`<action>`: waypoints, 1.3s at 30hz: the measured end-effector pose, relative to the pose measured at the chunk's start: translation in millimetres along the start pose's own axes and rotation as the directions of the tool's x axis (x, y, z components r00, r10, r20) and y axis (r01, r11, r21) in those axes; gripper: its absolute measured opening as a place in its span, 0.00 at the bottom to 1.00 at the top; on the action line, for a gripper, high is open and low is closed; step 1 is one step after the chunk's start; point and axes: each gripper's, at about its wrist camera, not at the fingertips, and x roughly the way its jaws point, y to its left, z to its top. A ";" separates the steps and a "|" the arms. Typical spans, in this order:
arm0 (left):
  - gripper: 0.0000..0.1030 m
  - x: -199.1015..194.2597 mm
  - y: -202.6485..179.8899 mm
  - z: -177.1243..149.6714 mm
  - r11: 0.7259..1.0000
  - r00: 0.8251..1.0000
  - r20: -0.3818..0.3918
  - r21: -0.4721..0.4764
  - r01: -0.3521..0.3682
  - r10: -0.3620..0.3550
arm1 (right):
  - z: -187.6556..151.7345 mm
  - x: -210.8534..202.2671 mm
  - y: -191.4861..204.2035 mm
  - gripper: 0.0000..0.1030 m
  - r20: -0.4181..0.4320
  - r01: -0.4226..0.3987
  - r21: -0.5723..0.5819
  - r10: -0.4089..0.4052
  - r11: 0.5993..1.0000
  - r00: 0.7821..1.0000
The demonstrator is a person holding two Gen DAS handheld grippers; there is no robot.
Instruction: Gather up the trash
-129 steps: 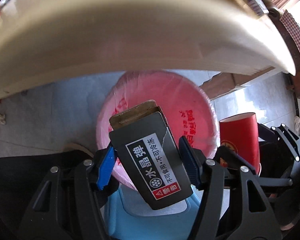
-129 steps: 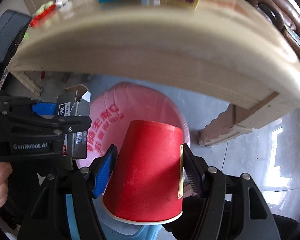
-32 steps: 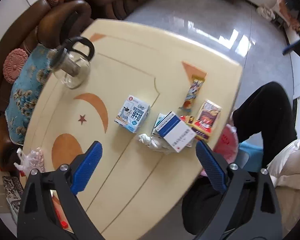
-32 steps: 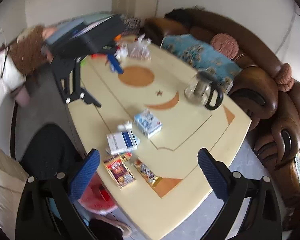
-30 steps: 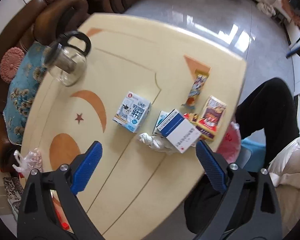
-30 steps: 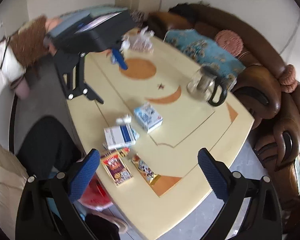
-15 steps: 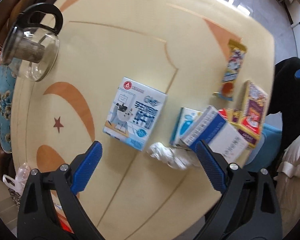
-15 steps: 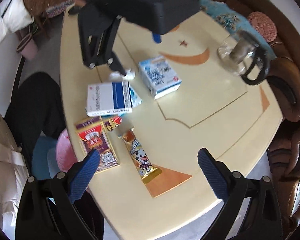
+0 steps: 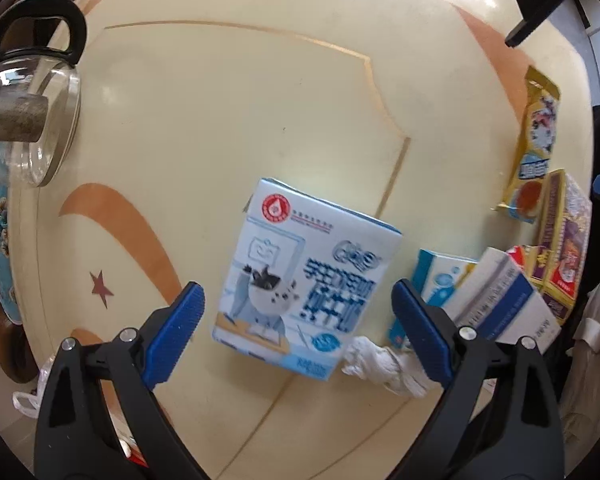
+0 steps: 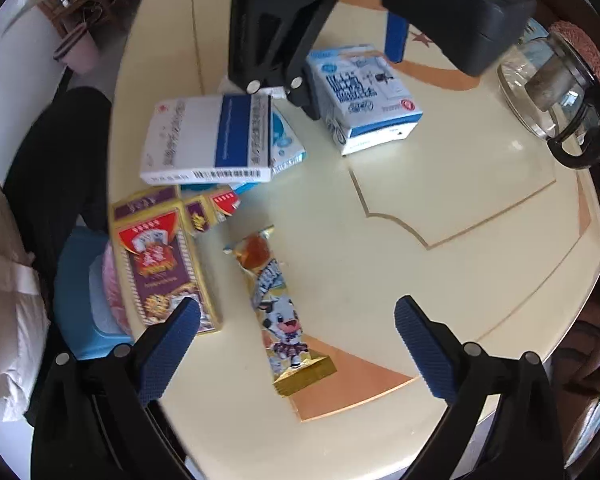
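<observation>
**Two claws close in on litter strewn across cream desk**

The left claw [image 9: 296,316], its blue pads spread wide and holding nothing, hovers over a pale blue milk carton [image 9: 304,292] lying flat on the desk [image 9: 220,120], the carton's long axis running from the claw toward the desk's far side, its red seal at the far end. The right claw [image 10: 296,336], likewise wide apart and empty, hangs above a yellow snack wrapper [image 10: 276,304] whose long axis runs toward and away from that claw, slightly slanted, its gold crimped end nearest the pads. To the wrapper's left lies a purple-and-red card box [image 10: 160,268] at the desk's edge; beyond it a white-and-blue box [image 10: 208,140] rests atop a smaller blue one [image 10: 288,144]. A crumpled white tissue [image 9: 384,364] sits just beside the carton, partly behind the left claw's right pad. A glass teapot [image 10: 556,80] stands well apart at the far side.

Half a second ago both claws were higher, with more desk in view; four seconds back the left gripped a black box and the right a red cup over a pink-lined bin.

That bin [image 10: 108,280] now shows only as a sliver below the desk's edge, on a blue stool. The carton's print is blurred, and the left tool's black body blocks part of it in the right wrist view.
</observation>
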 end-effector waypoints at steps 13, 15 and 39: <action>0.91 27.4 14.6 27.4 0.999 0.999 -0.013 0.006 0.051 -0.050 | 3.0 34.3 -1.7 0.64 -0.050 -0.004 -0.033 0.002 0.999 0.999; 0.91 28.7 20.6 25.1 0.998 0.998 -0.001 -0.002 0.063 -0.063 | 3.6 38.5 0.8 0.55 -0.054 0.000 -0.033 -0.001 0.999 0.999; 0.69 8.0 51.4 -41.1 0.962 0.987 0.157 -0.265 0.060 -0.018 | -22.2 24.8 -8.7 0.17 0.018 0.057 0.432 -0.072 0.900 0.997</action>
